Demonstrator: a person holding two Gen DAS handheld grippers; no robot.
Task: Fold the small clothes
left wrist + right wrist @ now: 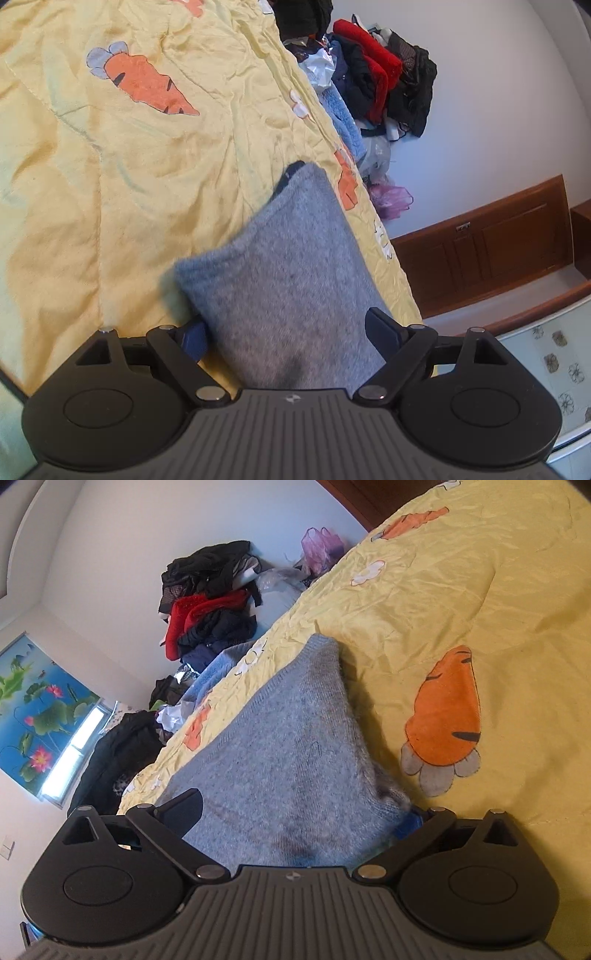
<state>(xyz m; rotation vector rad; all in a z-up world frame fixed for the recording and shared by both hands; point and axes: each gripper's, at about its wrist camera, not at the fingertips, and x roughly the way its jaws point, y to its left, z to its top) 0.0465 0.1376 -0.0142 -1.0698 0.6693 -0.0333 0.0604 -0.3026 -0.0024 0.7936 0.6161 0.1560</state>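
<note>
Both claws, left claw (pixel 291 328) and right claw (pixel 306 812), are spread wide around the grey knit garment (pixel 288 266) on the yellow bedspread (pixel 110 177), not clamped.

The knitted garment (pixel 288 266) lies on the bed (pixel 110 184) near its edge, and runs back between my jaws on both sides. Beyond that bed edge a pile of clothes (pixel 210 609) sits against the wall (pixel 110 554).
</note>
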